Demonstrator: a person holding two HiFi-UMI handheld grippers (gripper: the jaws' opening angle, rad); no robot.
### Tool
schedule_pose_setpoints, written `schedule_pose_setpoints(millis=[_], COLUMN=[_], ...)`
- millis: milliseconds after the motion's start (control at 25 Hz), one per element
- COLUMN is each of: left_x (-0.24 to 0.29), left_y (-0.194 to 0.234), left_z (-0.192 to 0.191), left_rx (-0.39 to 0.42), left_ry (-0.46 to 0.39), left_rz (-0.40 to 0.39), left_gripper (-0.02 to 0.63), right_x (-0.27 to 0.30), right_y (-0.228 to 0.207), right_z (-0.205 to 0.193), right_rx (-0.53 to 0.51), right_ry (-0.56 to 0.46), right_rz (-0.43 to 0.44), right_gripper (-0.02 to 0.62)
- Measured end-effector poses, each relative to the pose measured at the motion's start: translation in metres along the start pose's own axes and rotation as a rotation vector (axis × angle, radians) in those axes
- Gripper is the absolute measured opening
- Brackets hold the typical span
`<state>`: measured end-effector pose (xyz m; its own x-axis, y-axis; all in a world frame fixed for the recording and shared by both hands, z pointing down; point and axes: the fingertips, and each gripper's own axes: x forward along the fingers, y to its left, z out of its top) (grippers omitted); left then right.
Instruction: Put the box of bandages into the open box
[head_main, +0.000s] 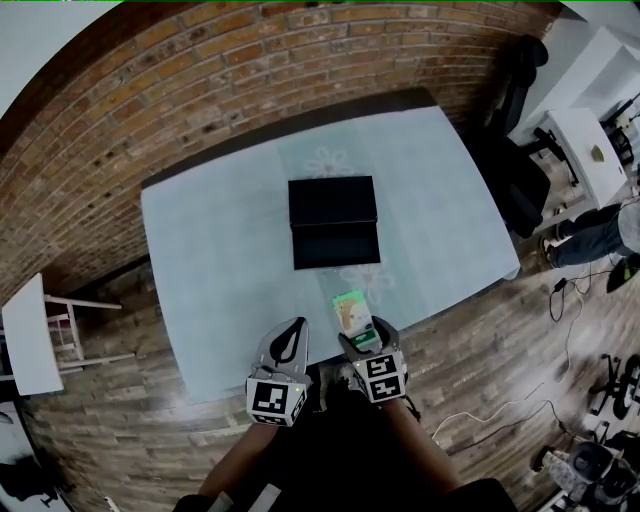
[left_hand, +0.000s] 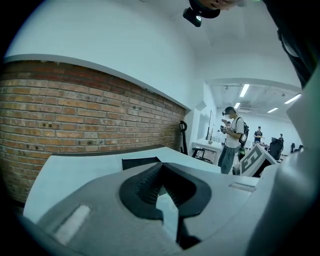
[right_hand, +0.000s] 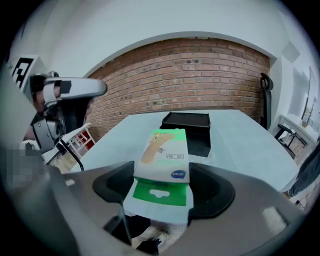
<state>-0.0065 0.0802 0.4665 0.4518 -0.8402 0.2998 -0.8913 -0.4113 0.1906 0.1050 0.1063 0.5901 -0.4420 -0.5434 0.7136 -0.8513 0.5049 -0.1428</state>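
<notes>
Right gripper (right_hand: 162, 170) clamps bandage box (right_hand: 164, 152) (green-white, plaster picture, print unreadable); left gripper (left_hand: 160, 172) closed, empty; black open box (head_main: 333, 222) beyond.

The bench (head_main: 200, 250) is pale blue-green, with faint white flower motifs printed near its middle. The open box (head_main: 333, 222) on it is plain black. The box of bandages (right_hand: 164, 155) is white with bright green bands, a tan bandage drawing, green lettering and a small blue oval; its hanging tab is green on white. The left tongs (head_main: 297, 326) and right tongs (head_main: 366, 334) are light grey with black ribbed pads (left_hand: 145, 187), and their marker cubes (head_main: 275, 398) bear black-and-white square patterns. The wall (head_main: 150, 90) is red-brown brick with pale mortar. The floor (head_main: 500, 360) is brown planks.
</notes>
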Motion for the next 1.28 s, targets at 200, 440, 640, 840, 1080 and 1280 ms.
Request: schedule_pose_setpoints(millis=[200, 440, 640, 840, 1080, 1280], left_x=[-0.014, -0.029, -0.033, -0.02, -0.005, 0.001], left_y=[-0.009, -0.018, -0.013, 0.013, 0.035, 0.051], left_z=[0.009, 0.017, 0.028, 0.033, 0.033, 0.04], left_rx=[-0.006, 0.001, 0.071, 0.045, 0.012, 0.004], left_ry=[-0.039, -0.057, -0.083, -0.093, -0.079, -0.081], left_rz=[0.061, 0.107, 0.117, 0.109, 0.069, 0.055], left_gripper=[0.0, 0.0, 0.0, 0.0, 0.0, 0.0], right_x=[-0.02, -0.033, -0.037, -0.026, -0.017, -0.011], right_y=[0.001, 0.004, 0.008, 0.01, 0.017, 0.025], right_z=[0.008, 0.017, 0.038, 0.049, 0.064, 0.082], right_rx=[-0.034, -0.063, -0.056, -0.056, -0.033, -0.045], right_ry=[-0.037, -0.075, -0.099, -0.093, -0.078, -0.08], right_rz=[0.031, 0.06, 0.065, 0.05, 0.034, 0.016], right_gripper=[0.341, 0.341, 0.341, 0.341, 0.341, 0.341])
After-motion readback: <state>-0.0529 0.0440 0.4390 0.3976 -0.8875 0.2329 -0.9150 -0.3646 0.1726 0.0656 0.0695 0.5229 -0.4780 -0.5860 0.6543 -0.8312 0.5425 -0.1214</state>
